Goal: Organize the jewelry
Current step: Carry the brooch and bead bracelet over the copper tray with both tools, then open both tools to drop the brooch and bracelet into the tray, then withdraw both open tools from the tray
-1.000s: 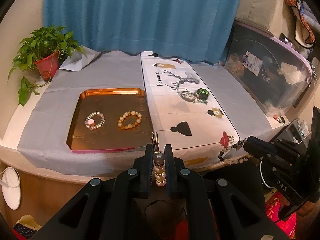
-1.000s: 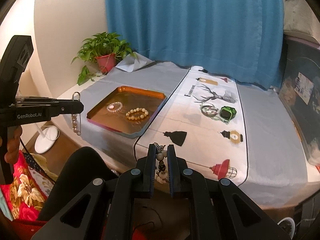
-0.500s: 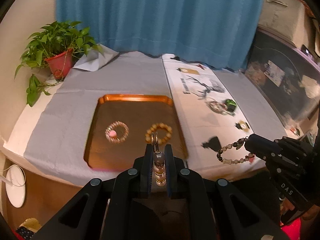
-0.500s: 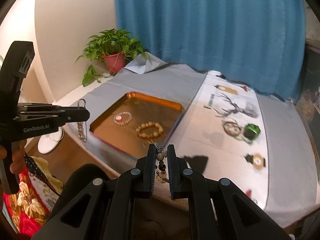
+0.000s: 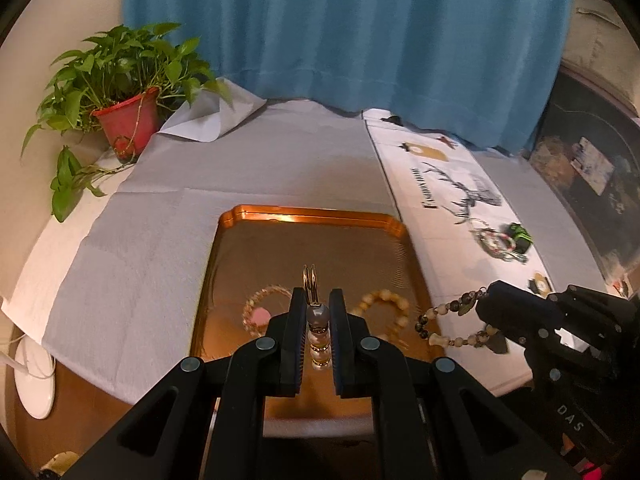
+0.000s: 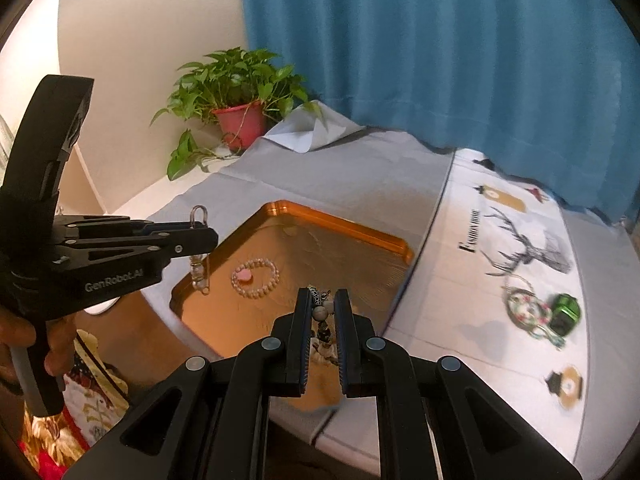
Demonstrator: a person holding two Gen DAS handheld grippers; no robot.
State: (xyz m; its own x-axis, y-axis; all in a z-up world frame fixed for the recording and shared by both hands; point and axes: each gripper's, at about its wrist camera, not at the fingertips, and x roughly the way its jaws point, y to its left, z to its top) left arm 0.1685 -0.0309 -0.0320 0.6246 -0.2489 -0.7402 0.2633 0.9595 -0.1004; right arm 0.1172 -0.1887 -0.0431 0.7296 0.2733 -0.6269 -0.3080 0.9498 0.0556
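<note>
Careful: your left claw point(image 5: 315, 312) pinches a pearl-and-grey bead charm with a gold ring point(image 5: 318, 334), your right claw point(image 6: 323, 308) a dangling brown-and-cream bead strand point(image 5: 444, 322); either could snag the rim of the shiny copper tray point(image 5: 316, 213).

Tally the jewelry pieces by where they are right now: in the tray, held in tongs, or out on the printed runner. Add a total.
In the orange tray: 2, the pink-heart bracelet and the tan bead bracelet
Held in tongs: 2, the pearl charm in the left tongs, the dark bead strand in the right tongs
On the printed runner: 1, a floral bangle
Total: 5
</note>
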